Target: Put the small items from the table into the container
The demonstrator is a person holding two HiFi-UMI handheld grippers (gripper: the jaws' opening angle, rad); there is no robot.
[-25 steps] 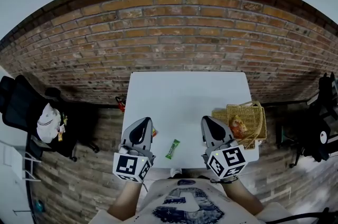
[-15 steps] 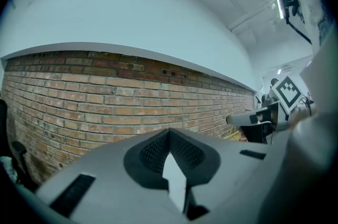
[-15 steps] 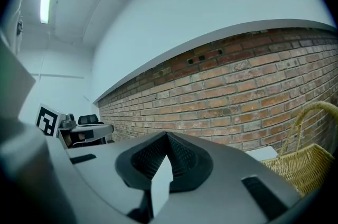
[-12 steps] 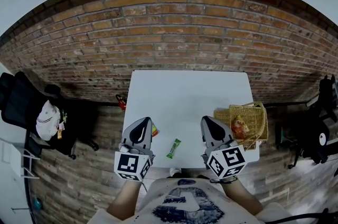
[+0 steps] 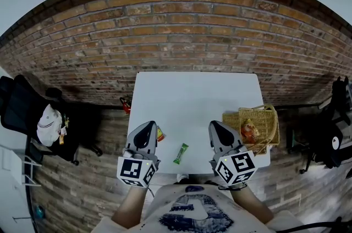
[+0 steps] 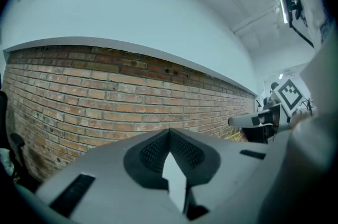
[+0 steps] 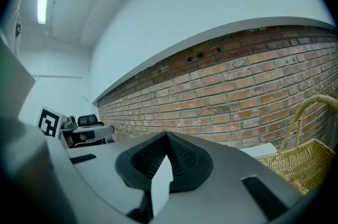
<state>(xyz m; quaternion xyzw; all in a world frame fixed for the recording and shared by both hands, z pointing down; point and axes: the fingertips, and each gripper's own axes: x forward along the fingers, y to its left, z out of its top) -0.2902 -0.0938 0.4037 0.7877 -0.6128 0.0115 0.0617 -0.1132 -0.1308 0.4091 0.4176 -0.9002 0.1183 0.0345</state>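
A small green wrapped bar [image 5: 180, 153] lies on the white table [image 5: 192, 100] near its front edge, between my two grippers. A small orange and yellow item [image 5: 160, 134] lies right beside the left gripper [image 5: 148, 124]. The wicker basket [image 5: 264, 116] stands at the table's right edge with an orange item [image 5: 248, 129] inside it. Both grippers hover level over the front of the table. The left gripper [image 6: 169, 132] is shut with nothing in it. The right gripper [image 5: 213, 123] is left of the basket [image 7: 303, 159], and its jaws [image 7: 167, 134] are also shut and empty.
A brick wall [image 5: 181, 34] runs behind the table. A black office chair with a white item on it [image 5: 49, 125] stands at the left, and a small red object [image 5: 126, 106] lies on the floor by the table's left side. Dark equipment [image 5: 335, 138] stands at the right.
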